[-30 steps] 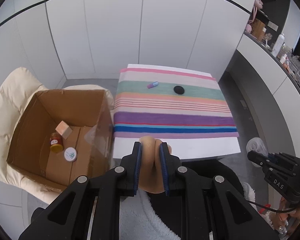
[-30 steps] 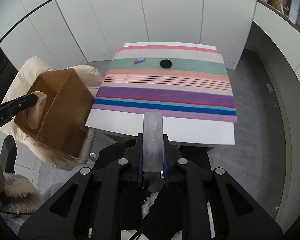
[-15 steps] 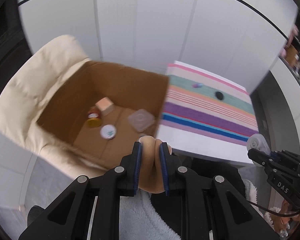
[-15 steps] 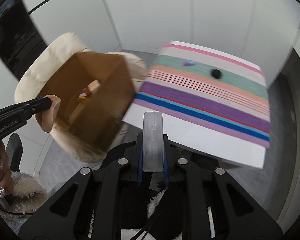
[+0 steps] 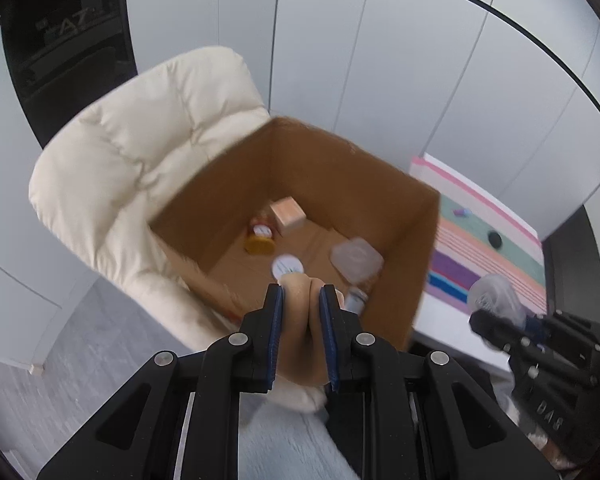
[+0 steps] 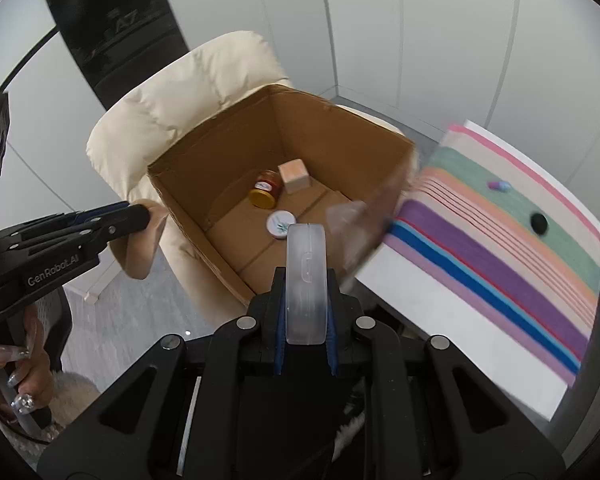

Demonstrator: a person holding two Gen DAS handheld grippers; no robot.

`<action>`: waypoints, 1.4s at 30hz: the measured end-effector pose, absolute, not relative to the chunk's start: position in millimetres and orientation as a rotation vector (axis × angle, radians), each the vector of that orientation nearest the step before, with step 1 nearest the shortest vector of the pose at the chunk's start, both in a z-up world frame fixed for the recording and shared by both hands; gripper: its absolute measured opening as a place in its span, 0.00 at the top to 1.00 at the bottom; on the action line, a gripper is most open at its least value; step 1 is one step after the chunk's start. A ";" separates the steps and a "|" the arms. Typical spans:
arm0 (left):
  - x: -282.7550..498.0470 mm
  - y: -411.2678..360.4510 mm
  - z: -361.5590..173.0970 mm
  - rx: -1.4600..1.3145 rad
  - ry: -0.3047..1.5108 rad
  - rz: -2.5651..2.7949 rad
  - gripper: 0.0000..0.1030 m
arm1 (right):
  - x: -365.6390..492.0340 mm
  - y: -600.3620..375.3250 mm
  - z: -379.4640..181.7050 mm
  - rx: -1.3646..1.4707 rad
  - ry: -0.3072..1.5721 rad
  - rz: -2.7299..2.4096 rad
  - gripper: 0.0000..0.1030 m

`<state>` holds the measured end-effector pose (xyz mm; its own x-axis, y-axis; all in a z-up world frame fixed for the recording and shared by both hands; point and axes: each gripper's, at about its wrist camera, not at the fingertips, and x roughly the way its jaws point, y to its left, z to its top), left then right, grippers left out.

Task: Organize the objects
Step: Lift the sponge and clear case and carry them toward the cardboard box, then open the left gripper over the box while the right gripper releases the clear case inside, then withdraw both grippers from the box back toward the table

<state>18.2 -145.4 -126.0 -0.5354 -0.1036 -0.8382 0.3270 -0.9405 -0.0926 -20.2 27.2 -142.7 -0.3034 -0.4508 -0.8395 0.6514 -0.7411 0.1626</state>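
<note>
The left gripper (image 5: 301,300) pinches a tan soft piece (image 5: 300,328) between its fingers, over the near rim of the box (image 6: 216,152) on the chair (image 6: 172,92). The right gripper (image 6: 305,292) pinches a clear case (image 6: 305,276), also facing the box. The step is carrying both to the box; next, each must reach above its opening before letting go. Two small things remain on the desk (image 6: 440,312).

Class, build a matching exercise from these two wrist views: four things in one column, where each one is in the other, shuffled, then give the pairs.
Things
1. wooden cube
2. black disc
3. clear flat case
4. beige squashy piece

Places
A. shut in the right gripper
B. on the striped cloth
C. shut in the left gripper
D. inside the cardboard box

Pairs: 1-D, 2-B, 3-A, 4-C
</note>
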 end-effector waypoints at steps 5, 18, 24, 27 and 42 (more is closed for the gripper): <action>-14.4 -160.3 -130.6 1.307 0.317 -2.518 0.80 | -40.0 -7.0 -145.4 1.220 0.320 -2.082 0.84; -50.1 -214.1 -159.8 1.335 0.574 -2.415 0.16 | -85.5 -61.7 -143.6 1.123 0.335 -2.145 0.39; -42.6 -233.2 -167.6 1.323 0.700 -2.350 0.16 | -86.3 -65.1 -139.8 1.049 0.381 -2.203 0.00; -43.6 -228.3 -167.1 1.337 0.670 -2.364 0.16 | -90.8 -62.9 -146.2 1.097 0.359 -2.184 0.00; -48.3 -171.3 -150.8 1.316 0.370 -2.539 0.16 | -98.1 0.4 -148.2 1.210 0.279 -2.286 0.00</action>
<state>-48.3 -171.3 -150.8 -0.5572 -0.1094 -0.8231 0.3397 -0.9346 -0.1058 -98.1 0.4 -148.2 -0.4557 -0.3595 -0.8143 0.5446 -0.8362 0.0644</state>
